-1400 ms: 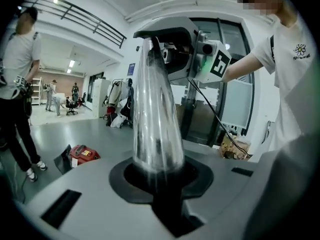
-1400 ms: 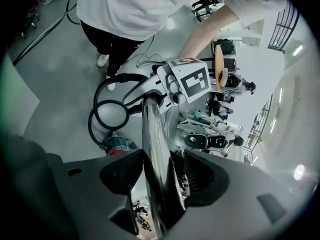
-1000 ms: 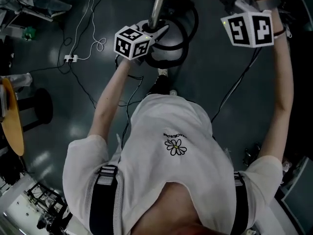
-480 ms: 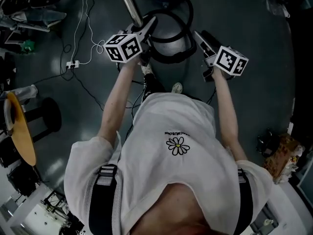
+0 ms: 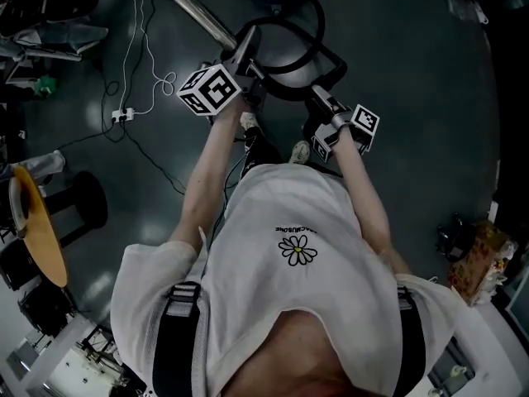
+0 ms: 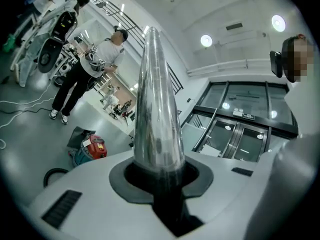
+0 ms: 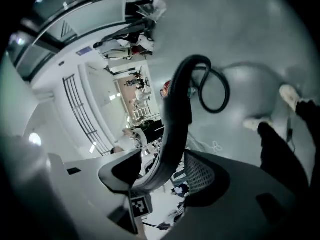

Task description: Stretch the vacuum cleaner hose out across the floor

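**Left tongs on the wand, hose lying loose in the right**

Your left tongs (image 6: pixel 160 180) are clamped on the vacuum cleaner's chrome wand tube (image 6: pixel 155 99). The dark pads close round it on both sides, and the tube runs straight out from the jaws. From the head view, that tube (image 5: pixel 190 8) slants away from the tongs' tip (image 5: pixel 245 46) toward the upper left, above the grey floor (image 5: pixel 413 73).

Your right tongs (image 5: pixel 322 106) stand wide apart. The black vacuum cleaner hose (image 7: pixel 176 109) passes up between the two jaws. It sits close to one pad, with a clear gap to the meshed pad on the other side, so nothing is squeezed. Past the jaws, the hose curves on and ends in a loose loop lying on the floor.

From the head view, both tongs are held out in front of you. The hose loops between them and just beyond them, near your shoes (image 5: pixel 299 150).

The red vacuum cleaner (image 6: pixel 95 146) sits on the floor beyond the wand, seen from the left gripper view. A person in a white top and dark trousers (image 6: pixel 82 69) stands well behind it.
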The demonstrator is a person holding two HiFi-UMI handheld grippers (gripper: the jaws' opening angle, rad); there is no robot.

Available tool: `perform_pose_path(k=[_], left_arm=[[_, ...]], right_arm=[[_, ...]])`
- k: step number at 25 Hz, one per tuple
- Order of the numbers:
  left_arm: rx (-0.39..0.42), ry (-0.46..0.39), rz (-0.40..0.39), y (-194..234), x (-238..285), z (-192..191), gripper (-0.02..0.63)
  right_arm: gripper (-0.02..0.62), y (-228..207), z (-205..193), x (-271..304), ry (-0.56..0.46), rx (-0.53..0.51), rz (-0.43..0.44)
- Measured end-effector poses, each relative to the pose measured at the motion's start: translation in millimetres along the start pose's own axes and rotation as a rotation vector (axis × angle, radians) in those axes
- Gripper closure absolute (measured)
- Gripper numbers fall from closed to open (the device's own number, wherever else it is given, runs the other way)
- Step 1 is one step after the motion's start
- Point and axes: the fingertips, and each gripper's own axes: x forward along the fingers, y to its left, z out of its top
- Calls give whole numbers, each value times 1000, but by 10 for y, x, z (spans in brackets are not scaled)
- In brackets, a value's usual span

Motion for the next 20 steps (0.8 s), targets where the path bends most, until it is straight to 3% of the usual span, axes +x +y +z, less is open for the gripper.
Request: perform_pose_path(k=[5,8,9,10,12,16,20], left_arm=[[-86,-55,-37,-209,34,-48,517],[-122,-59,-62,-305,20,-123,517],[-124,-51,-72,-329,12,-152,517],[-117,-35,-84,-352,7,-181,517],[-87,30,-93,-388,19,-248,514],[-41,212,-73,-447,25,-458,471],[-126,237,-156,-580,-115,-606,457]], right_arm=[[327,308,-386,408,96,196,223],[327,512,-407,481,83,275,343],[335,530,-393,453,73,263,347],[416,544,-371,409,58,239,344],[458,610,-266,315,9,186,350],[483,885,75,132,-100,39,385],[493,1215,291,5,-151,-107,419]])
